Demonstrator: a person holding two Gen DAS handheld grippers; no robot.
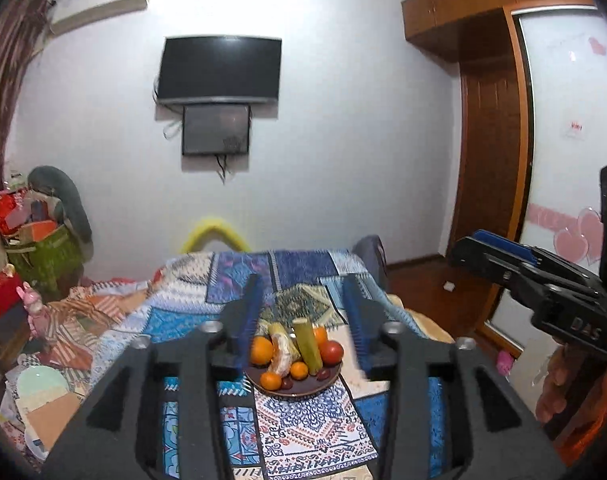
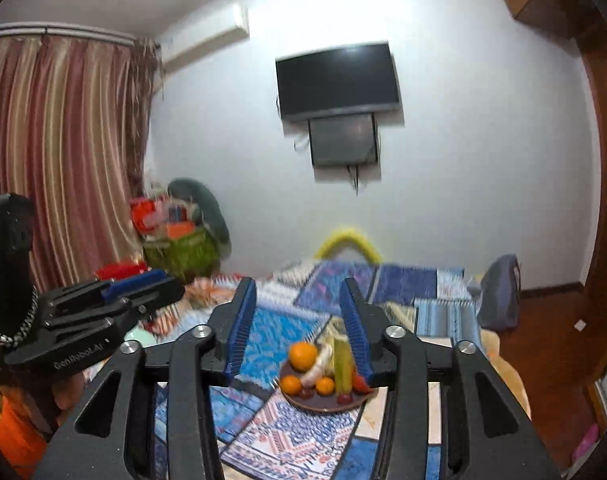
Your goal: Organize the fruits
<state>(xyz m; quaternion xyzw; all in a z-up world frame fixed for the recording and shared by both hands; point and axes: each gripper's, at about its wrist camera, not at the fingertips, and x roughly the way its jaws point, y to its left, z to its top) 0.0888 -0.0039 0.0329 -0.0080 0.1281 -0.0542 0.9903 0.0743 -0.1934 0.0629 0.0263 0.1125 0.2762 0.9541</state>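
Observation:
A dark brown plate (image 1: 303, 389) of fruit sits on a patterned quilt. It holds oranges (image 1: 261, 350), a peeled citrus (image 1: 282, 354), a green stalk (image 1: 308, 345), a red apple (image 1: 332, 351) and small dark fruits. My left gripper (image 1: 303, 300) is open and empty, raised above and in front of the plate. My right gripper (image 2: 299, 304) is open and empty; the plate (image 2: 323, 403) sits low between its fingers, toward the right one. The right gripper also shows in the left wrist view (image 1: 499, 254), and the left gripper in the right wrist view (image 2: 143, 284).
The quilt (image 1: 311, 420) covers a bed. Piled boxes and a green basket (image 1: 43, 256) stand at the left by a curtain (image 2: 63, 152). A TV (image 1: 219, 68) hangs on the far wall. A wooden wardrobe (image 1: 491, 140) and floor lie to the right.

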